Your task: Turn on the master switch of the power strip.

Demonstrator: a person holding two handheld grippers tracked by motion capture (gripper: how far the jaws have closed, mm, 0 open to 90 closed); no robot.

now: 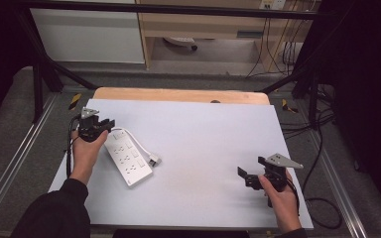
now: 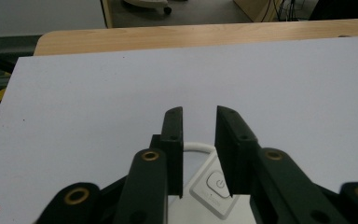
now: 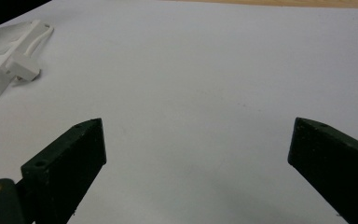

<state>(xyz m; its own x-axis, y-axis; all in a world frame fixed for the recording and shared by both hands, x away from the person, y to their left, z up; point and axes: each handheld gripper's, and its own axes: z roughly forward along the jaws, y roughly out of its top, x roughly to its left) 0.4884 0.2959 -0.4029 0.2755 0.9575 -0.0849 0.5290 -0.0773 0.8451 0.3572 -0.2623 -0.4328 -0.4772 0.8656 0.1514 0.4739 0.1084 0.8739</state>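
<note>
The power strip [image 1: 128, 158] lies at centre left of the high view, long axis running toward lower right. The left hand-held gripper [image 1: 100, 122] sits at its upper end, jaws narrowed astride that end without visibly pressing; the right hand-held gripper [image 1: 248, 176], lower right, gapes empty.

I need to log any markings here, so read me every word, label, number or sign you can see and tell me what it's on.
No words or numbers can be read.
Power symbol, a circle with a stroke: on the button at the end of the white power strip.
Socket markings on the strip: too small to read.
</note>
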